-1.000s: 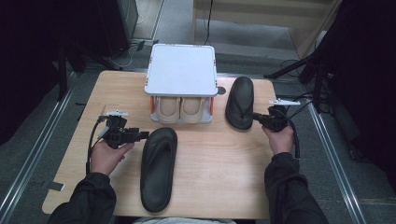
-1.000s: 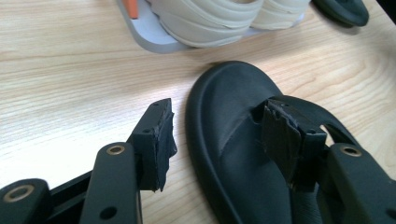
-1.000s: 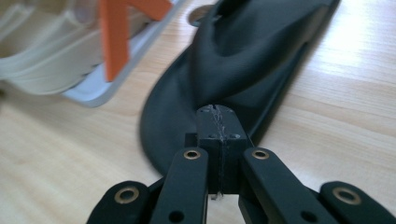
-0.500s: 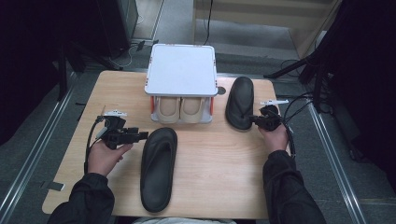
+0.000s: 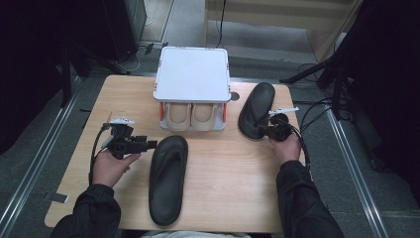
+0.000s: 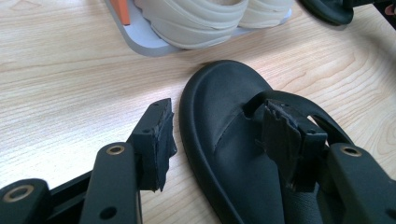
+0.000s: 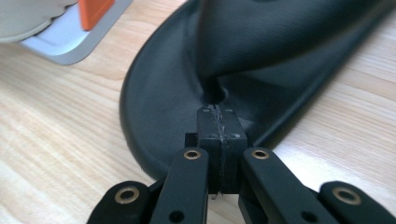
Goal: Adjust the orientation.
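Observation:
Two black thong sandals lie on the wooden table. The near sandal (image 5: 168, 178) lies lengthwise in front of me, and my left gripper (image 5: 148, 144) is at the left side of its toe. In the left gripper view the left gripper (image 6: 219, 140) is open, with one pad on the table side and the other above the strap of that sandal (image 6: 219, 116). The far sandal (image 5: 257, 109) lies at the right of the rack. My right gripper (image 5: 259, 130) is at its near end. In the right gripper view the right gripper (image 7: 219, 126) is shut, pads pressed together with nothing between them, just over the sole (image 7: 168, 93) by the toe-post hole.
A white two-shelf rack (image 5: 192, 74) with orange posts stands at the back middle of the table (image 5: 237, 188). A pair of beige shoes (image 5: 190, 116) sits on its lower shelf, close to the near sandal's toe. Cables trail off the right edge.
My right gripper has moved left and a little down onto the far sandal's near end. The left hand, both sandals and the rack have stayed put.

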`<state>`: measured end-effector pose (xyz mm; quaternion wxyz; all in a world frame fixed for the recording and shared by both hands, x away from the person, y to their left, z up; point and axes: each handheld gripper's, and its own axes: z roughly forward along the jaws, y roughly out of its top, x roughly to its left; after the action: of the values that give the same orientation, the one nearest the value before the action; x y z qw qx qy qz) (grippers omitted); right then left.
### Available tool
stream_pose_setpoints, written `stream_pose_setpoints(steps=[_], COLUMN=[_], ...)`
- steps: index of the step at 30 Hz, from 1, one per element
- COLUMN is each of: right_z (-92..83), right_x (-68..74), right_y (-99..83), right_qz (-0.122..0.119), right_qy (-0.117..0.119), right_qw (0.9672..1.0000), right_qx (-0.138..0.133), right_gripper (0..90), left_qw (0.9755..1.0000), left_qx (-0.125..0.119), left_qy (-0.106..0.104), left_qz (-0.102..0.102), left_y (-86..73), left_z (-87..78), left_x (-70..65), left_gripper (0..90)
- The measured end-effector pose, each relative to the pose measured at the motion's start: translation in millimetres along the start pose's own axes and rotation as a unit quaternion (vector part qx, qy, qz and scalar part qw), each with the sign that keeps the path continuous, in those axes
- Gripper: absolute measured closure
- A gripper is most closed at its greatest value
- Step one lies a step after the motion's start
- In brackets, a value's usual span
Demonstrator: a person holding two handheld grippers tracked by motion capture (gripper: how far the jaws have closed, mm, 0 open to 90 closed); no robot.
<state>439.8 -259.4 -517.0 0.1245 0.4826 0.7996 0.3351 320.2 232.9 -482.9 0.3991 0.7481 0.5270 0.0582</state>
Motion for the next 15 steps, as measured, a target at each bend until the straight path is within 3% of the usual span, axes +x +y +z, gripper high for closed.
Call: stream_pose_setpoints(steps=[9, 15], right_z=[8.4, 16.0], right_x=[25.0, 35.8], right_y=[5.4, 11.6], right_qz=[-0.022, -0.013], right_qy=[0.015, 0.023], right_qw=[0.9996, 0.9996], right_qx=[0.006, 0.006], right_gripper=[90.0, 90.0], left_qw=[1.0, 1.0], left_qx=[0.002, 0.005], left_qy=[0.001, 0.0], left_qz=[0.001, -0.001], left_y=[-0.1, -0.5], left_z=[0.0, 0.5], left_x=[0.2, 0.2], left_gripper=[44.0, 43.9])
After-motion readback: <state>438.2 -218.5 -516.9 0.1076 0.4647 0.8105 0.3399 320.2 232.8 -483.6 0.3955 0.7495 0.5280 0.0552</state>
